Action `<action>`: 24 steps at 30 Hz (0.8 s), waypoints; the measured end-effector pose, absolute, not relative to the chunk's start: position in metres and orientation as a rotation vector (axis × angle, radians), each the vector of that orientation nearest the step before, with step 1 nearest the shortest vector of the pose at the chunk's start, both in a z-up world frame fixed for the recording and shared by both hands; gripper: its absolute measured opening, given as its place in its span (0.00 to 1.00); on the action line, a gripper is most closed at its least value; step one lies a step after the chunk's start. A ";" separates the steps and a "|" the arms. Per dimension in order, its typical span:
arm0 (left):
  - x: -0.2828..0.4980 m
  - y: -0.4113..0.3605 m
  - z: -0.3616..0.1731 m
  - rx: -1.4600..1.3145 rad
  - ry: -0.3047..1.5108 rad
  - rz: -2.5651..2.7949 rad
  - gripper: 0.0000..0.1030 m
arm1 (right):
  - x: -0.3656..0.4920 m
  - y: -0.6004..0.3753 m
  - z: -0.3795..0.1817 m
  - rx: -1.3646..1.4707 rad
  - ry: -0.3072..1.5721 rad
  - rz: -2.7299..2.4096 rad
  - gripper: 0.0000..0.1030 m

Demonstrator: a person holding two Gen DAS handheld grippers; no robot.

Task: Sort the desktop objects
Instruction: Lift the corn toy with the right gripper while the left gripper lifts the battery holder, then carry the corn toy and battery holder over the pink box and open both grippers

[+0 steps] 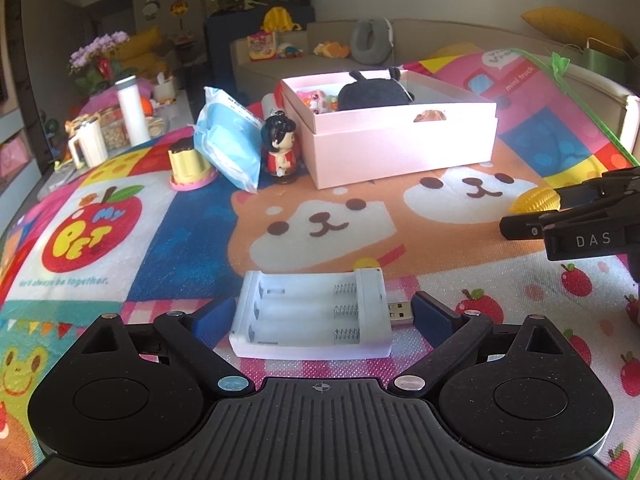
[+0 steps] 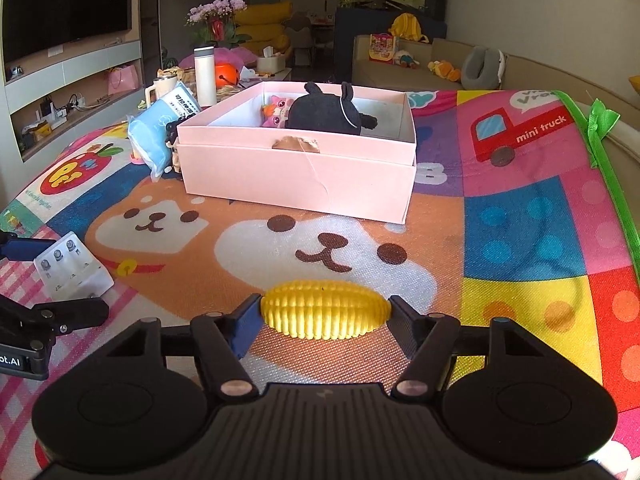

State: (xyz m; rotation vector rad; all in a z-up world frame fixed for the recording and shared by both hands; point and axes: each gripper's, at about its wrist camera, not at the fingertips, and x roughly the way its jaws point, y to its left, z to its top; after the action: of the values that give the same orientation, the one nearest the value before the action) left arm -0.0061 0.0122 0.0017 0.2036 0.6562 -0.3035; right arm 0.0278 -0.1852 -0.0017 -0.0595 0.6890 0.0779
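A white battery charger (image 1: 314,314) lies on the play mat between the fingers of my left gripper (image 1: 320,312); its jaws are open around it with a gap on both sides. It also shows in the right wrist view (image 2: 72,270). My right gripper (image 2: 325,316) is shut on a yellow ribbed toy (image 2: 325,314), also seen in the left wrist view (image 1: 536,199). A pink box (image 1: 400,140) stands ahead (image 2: 296,172), holding a black plush (image 2: 324,114) and a small pink toy (image 2: 276,112).
Left of the box stand a doll figurine (image 1: 280,146), a blue wipes pack (image 1: 230,142) and a gold-and-pink cup toy (image 1: 188,164). A white bottle (image 1: 132,110) and mug (image 1: 86,148) stand beyond the mat's left edge. A sofa (image 2: 420,68) lies behind.
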 end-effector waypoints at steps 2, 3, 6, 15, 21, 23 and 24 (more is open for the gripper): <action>-0.011 0.007 0.003 0.244 0.632 -0.290 0.92 | 0.027 -0.184 -0.001 -0.069 0.688 0.072 0.65; -0.013 0.004 0.003 0.263 0.623 -0.278 0.92 | 0.027 -0.183 -0.001 -0.080 0.688 0.068 0.65; -0.021 0.003 0.007 0.258 0.630 -0.282 0.92 | 0.022 -0.177 0.003 -0.127 0.700 0.040 0.65; -0.067 0.003 0.036 0.212 0.550 -0.361 0.92 | -0.051 -0.183 0.062 -0.106 0.652 0.119 0.65; -0.082 -0.002 0.066 0.211 0.463 -0.394 0.92 | -0.088 -0.171 0.092 -0.164 0.570 0.097 0.65; -0.085 -0.005 0.071 0.219 0.441 -0.397 0.92 | -0.095 -0.168 0.097 -0.174 0.542 0.091 0.65; -0.086 -0.006 0.071 0.222 0.437 -0.397 0.92 | -0.097 -0.166 0.099 -0.182 0.527 0.085 0.65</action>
State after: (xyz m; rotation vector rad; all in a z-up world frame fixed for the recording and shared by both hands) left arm -0.0862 -0.0065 0.0713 0.2217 0.4366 -0.3969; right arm -0.0969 -0.1660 0.0988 -0.1823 0.5271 0.0852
